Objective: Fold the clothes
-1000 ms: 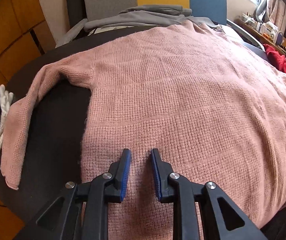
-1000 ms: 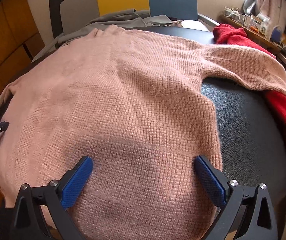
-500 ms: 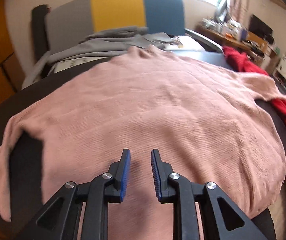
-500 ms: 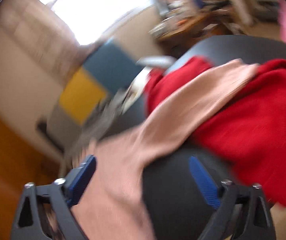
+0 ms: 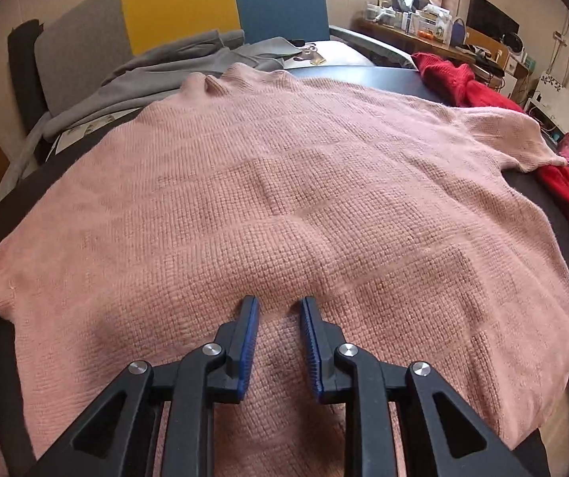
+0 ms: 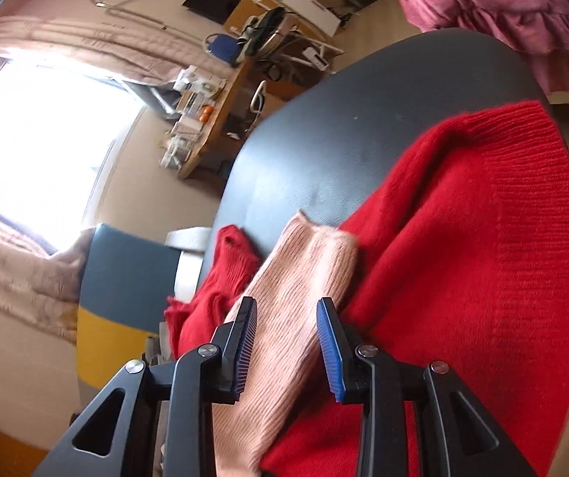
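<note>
A pink sweater (image 5: 284,206) is spread flat over most of the dark tabletop (image 5: 384,73), its collar toward the far edge. The left gripper (image 5: 278,304) is angled steeply down over the hem at the near edge, its jaws narrowly apart with nothing pinched. The right gripper (image 6: 286,306) is rolled sideways at the right edge; its jaws have just been closing around the pink sleeve (image 6: 304,270), which lies on a red sweater (image 6: 483,238), with gaps visible beside both pads.
</note>
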Available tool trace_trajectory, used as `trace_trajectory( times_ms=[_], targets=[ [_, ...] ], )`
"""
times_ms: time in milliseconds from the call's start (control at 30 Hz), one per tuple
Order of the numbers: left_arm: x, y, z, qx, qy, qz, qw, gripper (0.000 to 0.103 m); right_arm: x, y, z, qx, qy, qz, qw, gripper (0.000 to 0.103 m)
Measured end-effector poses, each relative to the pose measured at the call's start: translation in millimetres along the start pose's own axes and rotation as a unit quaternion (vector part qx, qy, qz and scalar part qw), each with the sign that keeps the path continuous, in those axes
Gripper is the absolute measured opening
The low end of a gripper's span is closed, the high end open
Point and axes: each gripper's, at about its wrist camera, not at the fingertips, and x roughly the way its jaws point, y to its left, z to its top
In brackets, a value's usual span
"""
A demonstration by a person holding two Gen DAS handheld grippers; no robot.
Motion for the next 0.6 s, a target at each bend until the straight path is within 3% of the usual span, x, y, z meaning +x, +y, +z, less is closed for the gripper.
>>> trace_trajectory(
  times_ms=[333, 433, 533, 600],
  targets=[
    [0.7, 2.2, -0.2, -0.002, -0.004, -0.006, 1.0, 0.024, 19.5, -27.8, 4.5, 0.042, 0.009, -0.024, 0.999, 0.038],
    [1.3, 2.9, -0.2, -0.005, -0.004, -0.007, 1.0, 0.025, 30.7, -25.6, 5.9, 0.027, 0.01, -0.035, 0.999, 0.037],
    [1.6, 1.2, -0.6, -0.004, -0.004, -0.005, 1.0, 0.027, 38.5, -13.6, 6.4, -0.019, 0.017, -0.074, 0.997, 0.01],
    [2.1, 0.3, -0.3, -0.002, -0.003, -0.004, 1.0, 0.027, 34.8, -4.1, 5.7, -0.045, 0.012, -0.08, 0.996, 0.007]
  ],
)
